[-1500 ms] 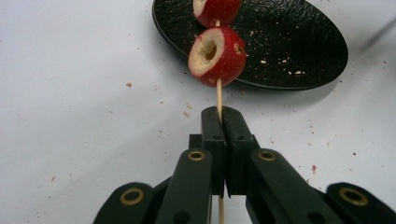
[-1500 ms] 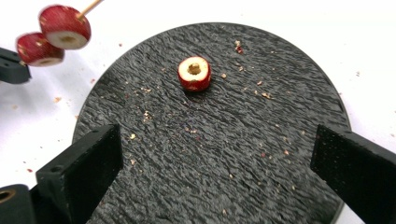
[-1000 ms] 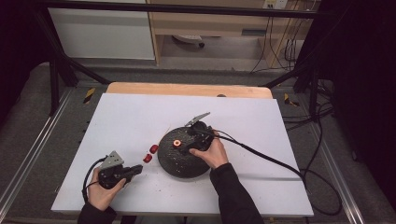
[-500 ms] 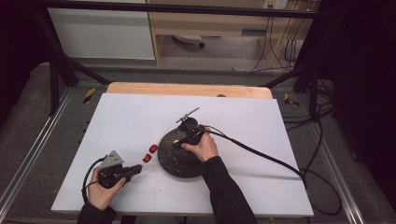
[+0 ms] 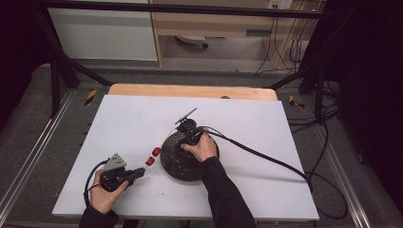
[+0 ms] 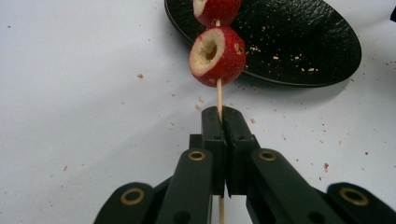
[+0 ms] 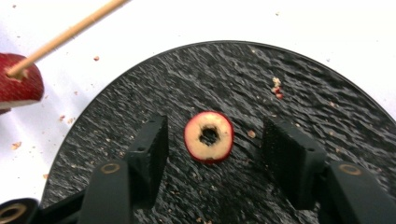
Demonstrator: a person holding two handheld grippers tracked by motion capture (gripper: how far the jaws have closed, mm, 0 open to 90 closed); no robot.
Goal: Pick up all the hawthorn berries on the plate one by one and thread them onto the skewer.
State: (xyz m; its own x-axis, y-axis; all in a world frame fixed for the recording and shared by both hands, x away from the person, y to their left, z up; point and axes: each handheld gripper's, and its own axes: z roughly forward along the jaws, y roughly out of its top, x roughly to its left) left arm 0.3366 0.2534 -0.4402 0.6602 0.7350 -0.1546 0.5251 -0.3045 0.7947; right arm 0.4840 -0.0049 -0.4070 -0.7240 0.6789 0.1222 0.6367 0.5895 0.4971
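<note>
Over the unmarked black plate (image 7: 299,93), right gripper (image 7: 212,144) jaws, closing, flank a fruit slice (image 7: 208,136); left gripper (image 6: 223,123) clamps the skewer (image 6: 219,95).

White table sheet (image 5: 266,142) strewn with crumbs, wooden table edge (image 5: 142,90), grey floor (image 5: 28,123), cables (image 5: 328,137)

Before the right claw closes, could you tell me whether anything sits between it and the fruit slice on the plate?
Nothing visible: the fruit slice lies alone between the right claw's closing jaws on the black plate.
</note>
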